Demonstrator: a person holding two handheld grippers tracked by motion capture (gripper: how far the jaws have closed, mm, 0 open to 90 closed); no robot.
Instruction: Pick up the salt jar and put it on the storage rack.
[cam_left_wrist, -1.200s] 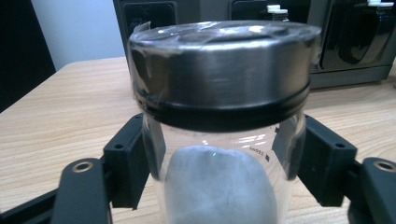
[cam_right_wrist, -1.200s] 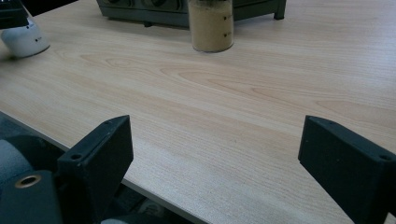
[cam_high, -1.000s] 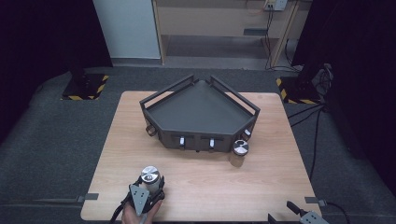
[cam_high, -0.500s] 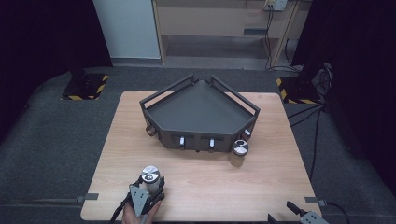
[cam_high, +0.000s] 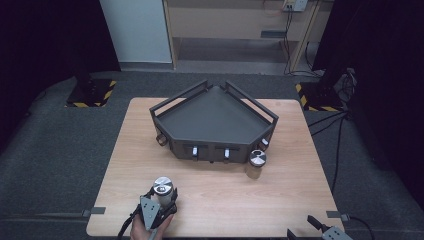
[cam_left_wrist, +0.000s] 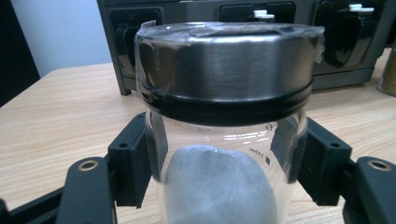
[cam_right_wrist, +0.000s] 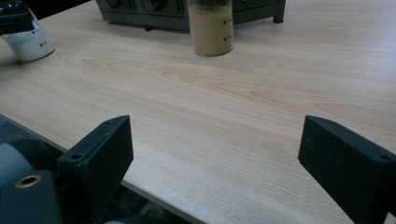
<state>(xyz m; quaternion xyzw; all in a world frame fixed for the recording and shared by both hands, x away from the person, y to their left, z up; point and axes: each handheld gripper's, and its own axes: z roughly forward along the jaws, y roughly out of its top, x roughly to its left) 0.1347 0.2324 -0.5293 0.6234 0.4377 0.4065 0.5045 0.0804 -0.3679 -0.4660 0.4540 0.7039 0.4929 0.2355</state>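
Note:
A glass jar (cam_high: 162, 188) with a metal lid and white powder inside stands near the table's front left edge. My left gripper (cam_high: 162, 197) is shut on it, its black pads (cam_left_wrist: 133, 161) pressing the glass on both sides below the lid, as the left gripper view shows on the jar (cam_left_wrist: 224, 84). My right gripper (cam_high: 301, 227) rests at the front right edge, open, with bare wood between its fingers (cam_right_wrist: 105, 149). A second jar (cam_high: 257, 162) with tan powder (cam_right_wrist: 210, 28) stands in front of the rack.
A dark three-cornered rack (cam_high: 215, 120) with railings and front clips fills the table's middle back. The wooden table (cam_high: 300, 190) is bare between the two jars. Dark floor, cables and a shelf unit lie beyond.

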